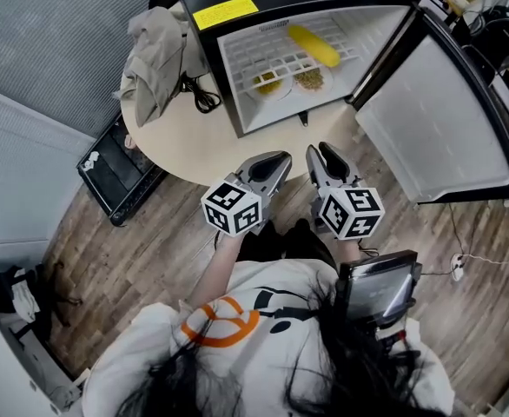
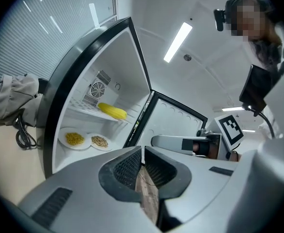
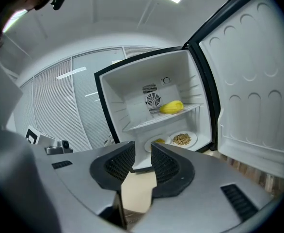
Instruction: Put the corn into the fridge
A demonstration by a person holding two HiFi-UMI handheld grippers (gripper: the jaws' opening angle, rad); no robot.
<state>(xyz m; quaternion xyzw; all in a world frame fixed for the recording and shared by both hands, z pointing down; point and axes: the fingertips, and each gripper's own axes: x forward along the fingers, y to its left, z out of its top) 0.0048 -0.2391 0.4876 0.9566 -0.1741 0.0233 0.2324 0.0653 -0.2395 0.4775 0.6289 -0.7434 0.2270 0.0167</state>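
The yellow corn [image 1: 313,45] lies on the wire shelf inside the open mini fridge [image 1: 234,102], also seen as the corn [image 2: 112,111] and the corn [image 3: 171,107] in the gripper views. Two small plates [image 1: 267,83] of food sit on the fridge floor beneath the shelf. My left gripper [image 1: 281,158] and right gripper [image 1: 316,152] hover side by side in front of the table edge, well short of the fridge, both empty. The left gripper [image 2: 143,152] has its pads nearly together. The right gripper [image 3: 143,149] shows a plain gap between its pads.
The fridge door [image 1: 437,120] swings wide open to the right. The fridge stands on a round beige table [image 1: 172,146], with a crumpled grey cloth [image 1: 155,50] and a black cable [image 1: 204,98] to its left. A black flat case [image 1: 120,172] lies on the wooden floor.
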